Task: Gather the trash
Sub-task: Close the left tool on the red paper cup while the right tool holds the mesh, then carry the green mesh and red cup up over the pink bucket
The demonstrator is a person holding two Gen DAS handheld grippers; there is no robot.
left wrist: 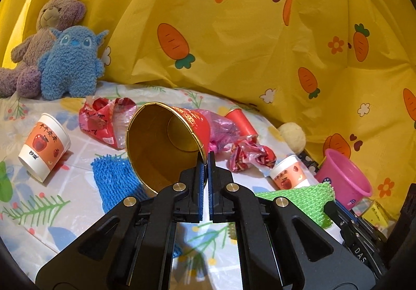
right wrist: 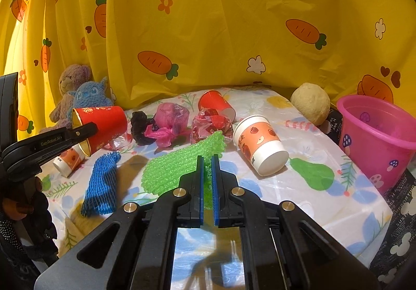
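My left gripper (left wrist: 208, 157) is shut on the rim of a red paper cup with a gold inside (left wrist: 161, 144), held tilted above the table; it also shows in the right wrist view (right wrist: 101, 123). My right gripper (right wrist: 207, 160) is shut on a green foam net (right wrist: 179, 167), lifted off the table, seen in the left wrist view (left wrist: 299, 196) too. A pink bin (right wrist: 377, 134) stands at the right edge. Trash lies on the table: a blue foam net (right wrist: 101, 186), two apple-print cups (right wrist: 260, 144) (left wrist: 44, 147), a red cup (right wrist: 215, 103), crumpled wrappers (right wrist: 210, 126) and a pink bag (right wrist: 169, 121).
A flowered tablecloth (right wrist: 286, 199) covers the table, with a yellow carrot-print curtain (right wrist: 208, 30) behind. A purple bear (left wrist: 52, 30) and blue plush (left wrist: 72, 61) sit at the back left. A cream pompom (right wrist: 310, 103) lies beside the bin. The table edge drops at the right.
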